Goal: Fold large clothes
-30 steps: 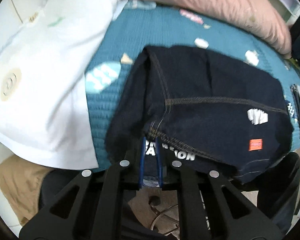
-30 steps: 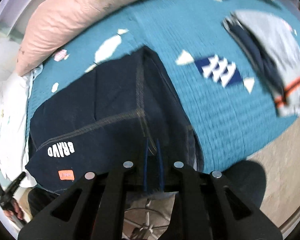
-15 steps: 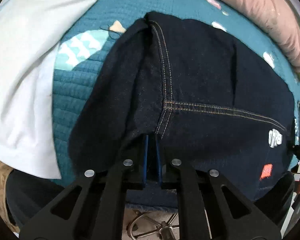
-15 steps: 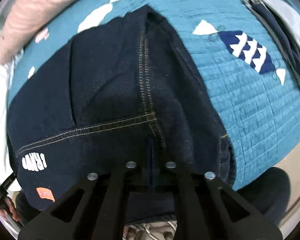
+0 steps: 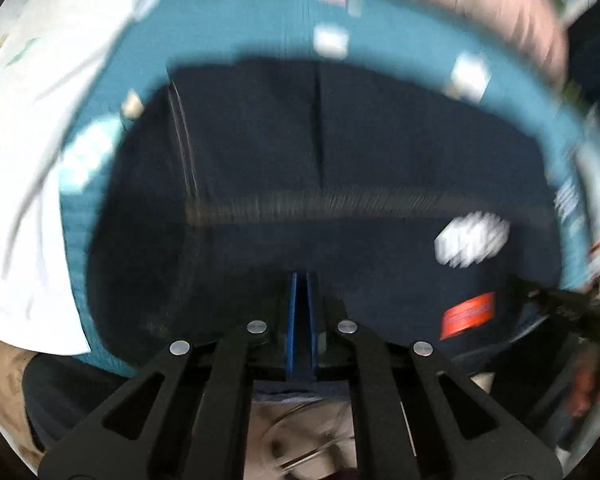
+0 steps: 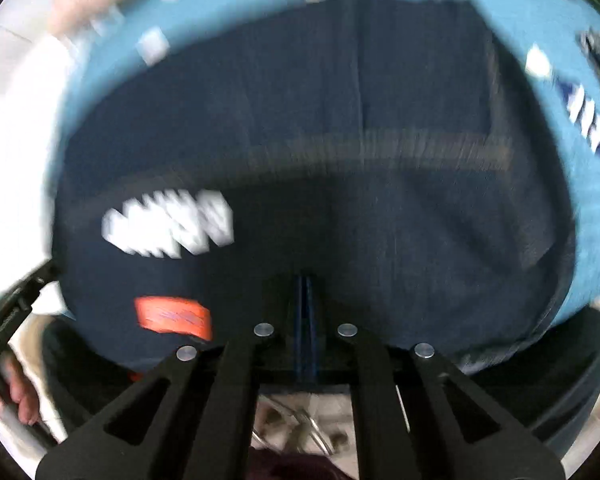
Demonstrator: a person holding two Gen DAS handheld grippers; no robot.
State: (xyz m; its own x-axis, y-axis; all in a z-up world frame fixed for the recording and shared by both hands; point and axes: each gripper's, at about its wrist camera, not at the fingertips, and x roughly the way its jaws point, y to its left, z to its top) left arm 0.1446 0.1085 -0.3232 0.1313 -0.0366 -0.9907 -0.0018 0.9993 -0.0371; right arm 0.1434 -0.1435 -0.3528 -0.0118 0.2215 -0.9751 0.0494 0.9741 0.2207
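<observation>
While both views are smeared by motion blur, the left gripper is pointing nearly straight down at the bed, its two blue pads drawn almost together with only a thin dark sliver between them; the jaws have just been closing, and whether cloth is pinched in that sliver cannot be told. The right gripper is tilting steeply downward in the same manner, its pads pressed flush together, with no fabric clearly showing between them.

The dark denim garment is lying folded into a broad block on the teal quilt, its near edge reaching the front edge of the bed just beneath both sets of fingers. A tan stitched seam is running across it, and a white printed logo and an orange label are sitting near its front edge, between the two grippers.

Only the left view is showing the white sheet spread over the quilt's left side and the pink pillow along the far edge. It is also catching the other tool and a hand at its right rim. Only the right view is showing the quilt's navy and white motif toward the right edge, with a hand gripping the left tool at its lower left.
</observation>
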